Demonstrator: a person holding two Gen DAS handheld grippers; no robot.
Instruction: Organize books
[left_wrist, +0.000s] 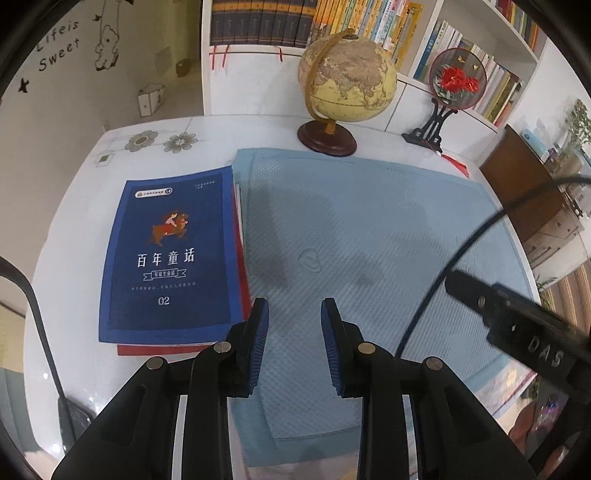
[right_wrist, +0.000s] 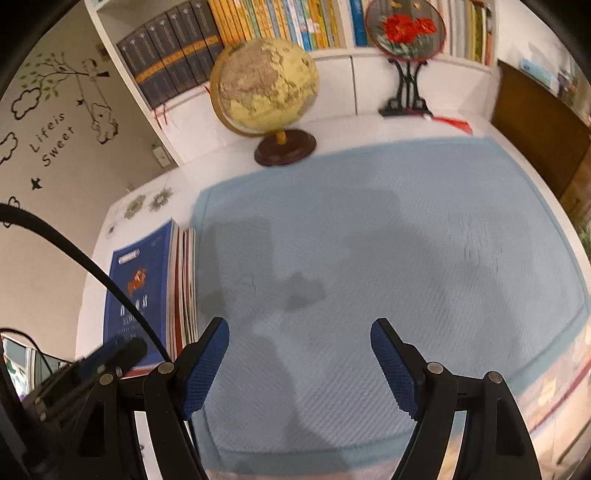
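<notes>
A stack of books lies flat on the white table, left of the light blue mat (left_wrist: 369, 236). The top book is a blue one (left_wrist: 170, 254) with a bear picture and "02"; red and white books peek out beneath it. The stack also shows at the left of the right wrist view (right_wrist: 147, 291). My left gripper (left_wrist: 294, 310) is open and empty over the mat, just right of the stack's near corner. My right gripper (right_wrist: 300, 332) is open wide and empty above the mat (right_wrist: 388, 258). Its body shows at the right of the left wrist view (left_wrist: 517, 317).
A globe (left_wrist: 345, 81) on a dark wooden base and a round embroidered fan on a black stand (left_wrist: 456, 79) stand at the back of the table. White shelves full of upright books (left_wrist: 295, 22) rise behind. A black cable (left_wrist: 461, 251) crosses the right side.
</notes>
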